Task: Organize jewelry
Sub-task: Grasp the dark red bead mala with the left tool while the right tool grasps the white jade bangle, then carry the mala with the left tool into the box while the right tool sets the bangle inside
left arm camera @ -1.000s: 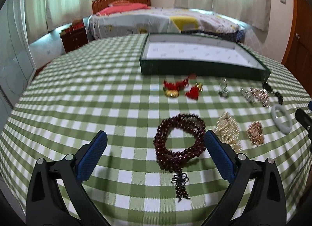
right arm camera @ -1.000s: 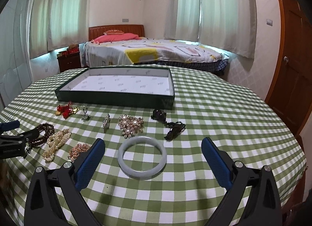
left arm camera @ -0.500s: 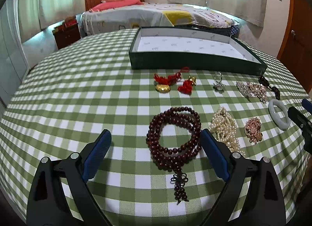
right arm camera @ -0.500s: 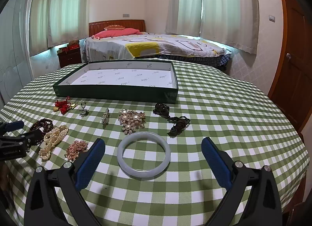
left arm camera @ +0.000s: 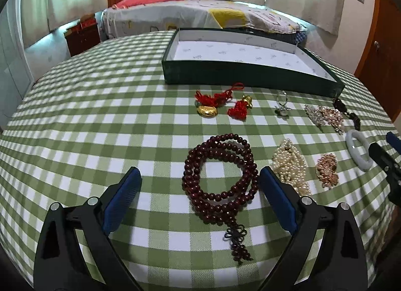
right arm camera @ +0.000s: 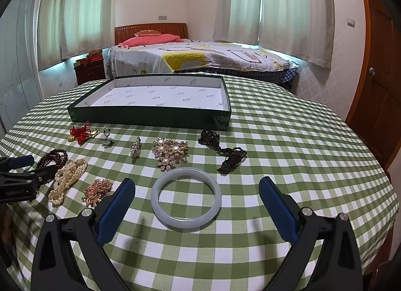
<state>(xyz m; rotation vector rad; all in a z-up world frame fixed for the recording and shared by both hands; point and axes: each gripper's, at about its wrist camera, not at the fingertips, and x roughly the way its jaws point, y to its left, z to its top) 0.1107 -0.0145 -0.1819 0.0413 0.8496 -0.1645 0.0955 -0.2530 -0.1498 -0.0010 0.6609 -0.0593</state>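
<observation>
While the left tongs (left arm camera: 198, 185) are gaping wide around the beads (left arm camera: 220, 168), the right tongs (right arm camera: 196, 203) are flanking the bangle (right arm camera: 186, 197), likewise wide, seemingly not touching it.

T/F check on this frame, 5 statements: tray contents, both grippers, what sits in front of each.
1. The green tray holds no jewelry. True.
2. The left gripper is shut on the dark red bead necklace. False: it is open, and the necklace lies on the tablecloth between its fingers.
3. The pale jade bangle lies flat in front of the open right gripper. True.
4. The pearl strand lies inside the tray. False: it is on the cloth beside the bead necklace.
5. The pearl brooch lies between the bangle and the tray. True.
</observation>
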